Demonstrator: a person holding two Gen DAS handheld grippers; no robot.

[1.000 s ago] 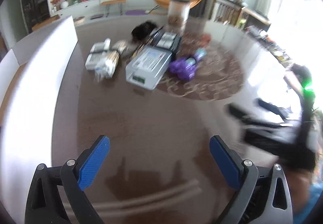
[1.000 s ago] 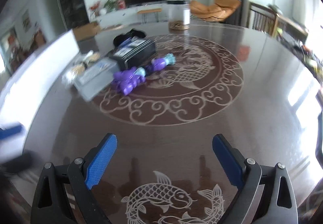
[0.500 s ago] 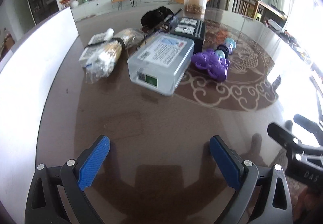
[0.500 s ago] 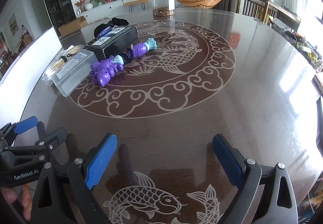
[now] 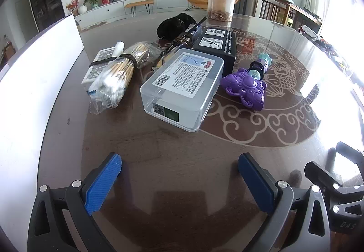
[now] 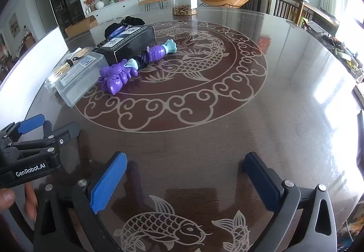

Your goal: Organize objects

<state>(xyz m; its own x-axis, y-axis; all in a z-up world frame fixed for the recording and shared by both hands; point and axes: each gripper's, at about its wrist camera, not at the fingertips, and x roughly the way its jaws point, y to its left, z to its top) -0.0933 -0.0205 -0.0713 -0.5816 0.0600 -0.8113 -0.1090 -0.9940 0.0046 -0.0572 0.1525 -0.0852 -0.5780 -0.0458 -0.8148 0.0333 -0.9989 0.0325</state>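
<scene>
Two hand-held grippers: left hand-held gripper [image 5: 179, 180] wide, empty; right hand-held gripper [image 6: 185, 180] opening, empty. Tabletop [image 5: 182, 149]: one clear box [image 5: 182, 88], one black box [image 5: 216, 47], one purple toy [image 5: 244, 88].

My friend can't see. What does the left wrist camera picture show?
An open hand-held gripper with blue pads hovers over a dark round table, holding nothing. Ahead lie a clear plastic box, a purple toy, a black box and a bag of cotton swabs.

Black frames, ribbed blue fingers [image 5: 103, 183]
</scene>
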